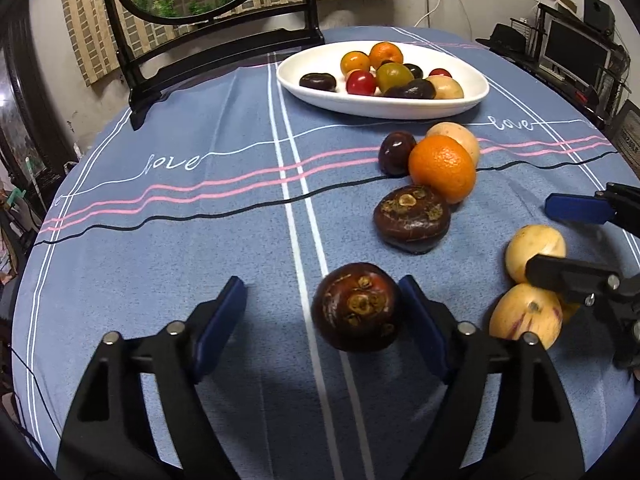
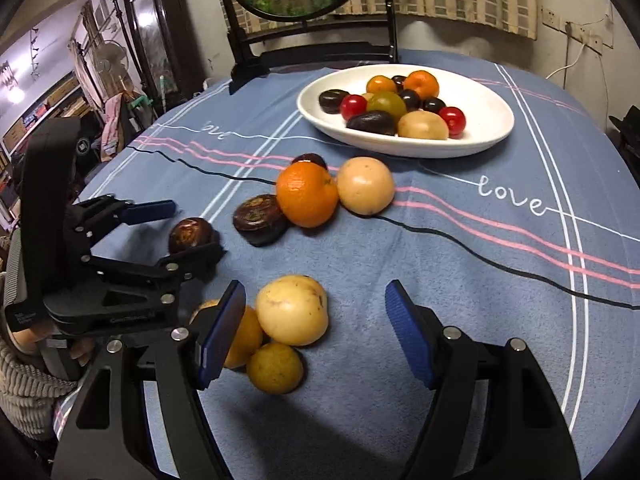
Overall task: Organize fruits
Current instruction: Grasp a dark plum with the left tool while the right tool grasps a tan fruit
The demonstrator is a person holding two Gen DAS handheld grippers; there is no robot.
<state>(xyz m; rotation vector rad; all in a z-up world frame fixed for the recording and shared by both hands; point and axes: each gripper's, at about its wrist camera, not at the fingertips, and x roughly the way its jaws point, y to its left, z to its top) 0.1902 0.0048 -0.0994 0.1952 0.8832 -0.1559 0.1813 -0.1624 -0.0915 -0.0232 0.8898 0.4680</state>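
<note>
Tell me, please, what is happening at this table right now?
A person is sorting fruit with two handheld grippers. The left gripper is open around a dark brown fruit on the blue cloth; the right gripper is open beside some yellow fruits. The white dish already holds several fruits; an orange and others remain outside.

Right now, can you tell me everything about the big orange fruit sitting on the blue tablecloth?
The big round orange fruit has bright, dimpled, slightly shiny peel and looks whole and unpeeled. It rests on the blue striped tablecloth, outside the white oval bowl, in a cluster of loose fruit. A pale yellow round fruit presses against one side, a dark brown flattish fruit touches its front, and a dark purple round fruit sits just behind. Neither hand-held gripper is touching it.
</note>
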